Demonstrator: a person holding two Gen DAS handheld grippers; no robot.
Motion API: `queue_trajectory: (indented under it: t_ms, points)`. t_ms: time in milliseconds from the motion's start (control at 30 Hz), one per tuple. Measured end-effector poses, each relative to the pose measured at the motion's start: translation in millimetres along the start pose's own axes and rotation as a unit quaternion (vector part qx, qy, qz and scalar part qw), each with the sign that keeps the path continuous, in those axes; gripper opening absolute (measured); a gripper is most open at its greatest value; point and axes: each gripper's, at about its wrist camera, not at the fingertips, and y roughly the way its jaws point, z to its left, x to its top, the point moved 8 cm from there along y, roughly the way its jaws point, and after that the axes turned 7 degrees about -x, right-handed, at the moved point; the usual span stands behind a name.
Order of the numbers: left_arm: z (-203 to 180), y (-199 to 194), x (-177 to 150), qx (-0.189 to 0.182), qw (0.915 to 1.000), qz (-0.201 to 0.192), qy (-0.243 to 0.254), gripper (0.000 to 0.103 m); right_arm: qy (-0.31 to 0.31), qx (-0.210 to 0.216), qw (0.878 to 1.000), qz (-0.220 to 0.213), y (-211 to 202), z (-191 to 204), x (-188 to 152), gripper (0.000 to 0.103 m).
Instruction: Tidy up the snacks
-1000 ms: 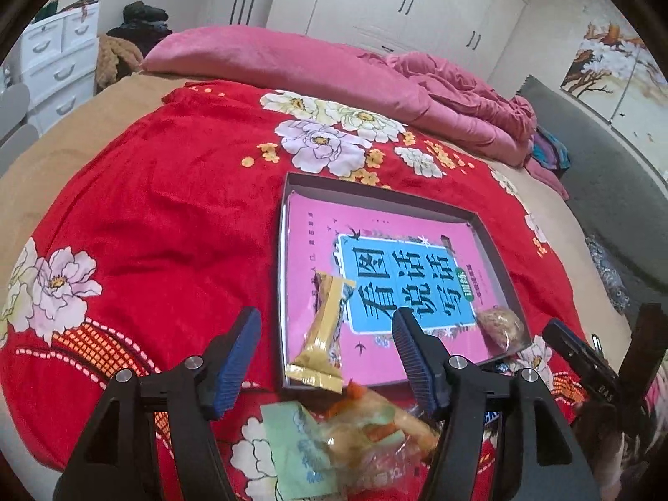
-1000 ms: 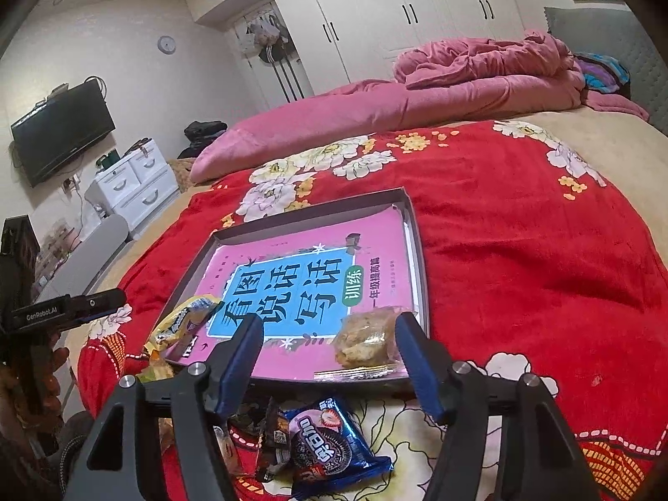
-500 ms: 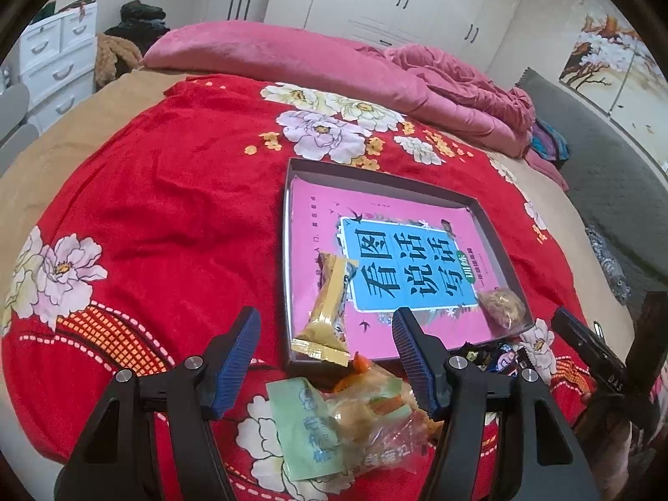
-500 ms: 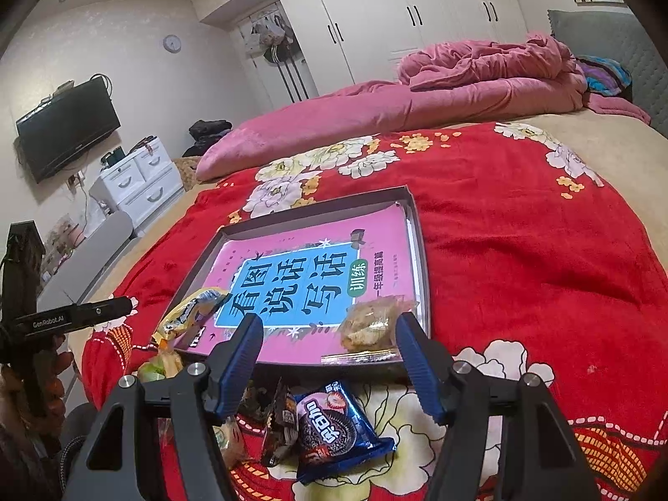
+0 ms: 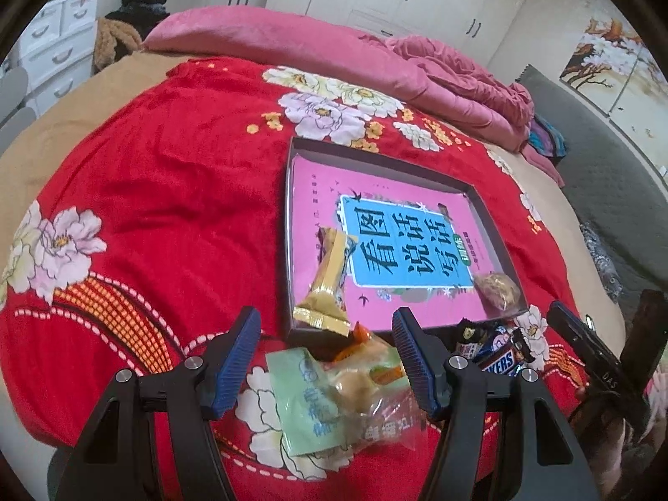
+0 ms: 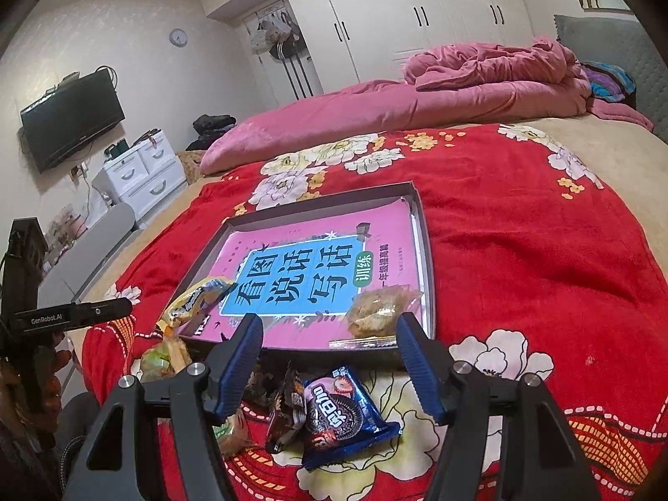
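Left hand-held gripper (image 5: 325, 361) gapes over green packet (image 5: 307, 407); right hand-held gripper (image 6: 330, 365) likewise.

- Left gripper (image 5: 325, 359), jaws spread, hangs over a clear snack bag (image 5: 334, 396) on the red blanket (image 5: 146, 192).
- A gold packet (image 5: 327, 288) and round pastry (image 5: 499, 288) lie in the tray (image 5: 375, 158).

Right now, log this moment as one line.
left gripper: open, over green snack bag | right gripper: open, over Oreo pack | tray: two snacks
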Motion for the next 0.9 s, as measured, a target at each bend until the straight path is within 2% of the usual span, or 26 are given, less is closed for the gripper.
queue_trajectory:
  t_ms: [500, 900]
  points:
    - [5, 11, -27, -0.038, 0.9968, 0.052, -0.049, 0.067, -0.011, -0.006, 1.0, 0.006, -5, 5, -8, 0.066]
    - [6, 24, -42, -0.058, 0.99, 0.089, -0.092, 0.067, -0.014, -0.007, 1.0, 0.01, -9, 8, -13, 0.067]
